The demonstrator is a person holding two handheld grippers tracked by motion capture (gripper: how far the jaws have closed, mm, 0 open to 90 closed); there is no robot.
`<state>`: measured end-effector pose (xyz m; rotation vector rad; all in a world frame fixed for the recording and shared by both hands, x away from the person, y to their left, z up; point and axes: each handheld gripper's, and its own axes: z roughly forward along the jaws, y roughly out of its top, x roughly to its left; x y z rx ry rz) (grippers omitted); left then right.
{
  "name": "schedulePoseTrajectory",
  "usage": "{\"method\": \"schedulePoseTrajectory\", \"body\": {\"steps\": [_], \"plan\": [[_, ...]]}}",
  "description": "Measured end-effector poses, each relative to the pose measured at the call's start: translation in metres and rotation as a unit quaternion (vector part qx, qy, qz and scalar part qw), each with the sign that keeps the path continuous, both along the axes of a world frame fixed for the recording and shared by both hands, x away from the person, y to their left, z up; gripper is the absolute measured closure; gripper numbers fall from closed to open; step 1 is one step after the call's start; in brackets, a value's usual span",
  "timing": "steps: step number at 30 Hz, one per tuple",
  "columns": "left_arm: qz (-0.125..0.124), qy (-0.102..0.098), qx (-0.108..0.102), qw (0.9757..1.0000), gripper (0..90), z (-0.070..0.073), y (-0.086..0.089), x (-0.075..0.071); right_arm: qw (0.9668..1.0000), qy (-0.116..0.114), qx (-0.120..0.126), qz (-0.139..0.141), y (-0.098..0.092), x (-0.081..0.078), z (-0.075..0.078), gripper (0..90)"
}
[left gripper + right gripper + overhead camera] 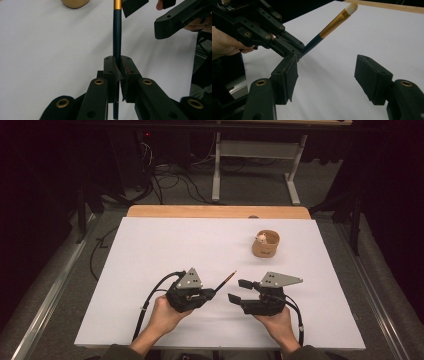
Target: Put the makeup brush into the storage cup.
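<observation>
A makeup brush with a dark handle, gold ferrule and pale bristles juts up and to the right from my left gripper, which is shut on the handle. In the left gripper view the handle runs straight up between the pressed pads of the left gripper. My right gripper lies just right of it, pointing left, open and holding nothing. In the right gripper view the right gripper has wide-apart pads, with the brush and left gripper beyond them.
A tan cup holding a small white thing stands at the back right of the white sheet. The table's wooden edge runs along the far side. Cables and a white frame lie on the floor beyond.
</observation>
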<state>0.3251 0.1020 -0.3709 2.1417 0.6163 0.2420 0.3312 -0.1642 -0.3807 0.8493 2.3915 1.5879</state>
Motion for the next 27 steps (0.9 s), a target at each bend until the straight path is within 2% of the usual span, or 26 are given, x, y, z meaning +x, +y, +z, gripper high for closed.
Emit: {"method": "schedulePoseTrajectory", "body": {"steps": [16,27], "plan": [[-0.016,-0.006,0.008,0.9998,83.7,-0.002,-0.008,-0.003,0.9999,0.009,0.008,0.011,0.005,0.003,0.001,45.1],[-0.025,-0.013,0.009,0.9996,83.7,-0.003,-0.013,-0.006,0.9994,0.019,0.024,0.018,0.004,0.004,0.001,50.0]]}}
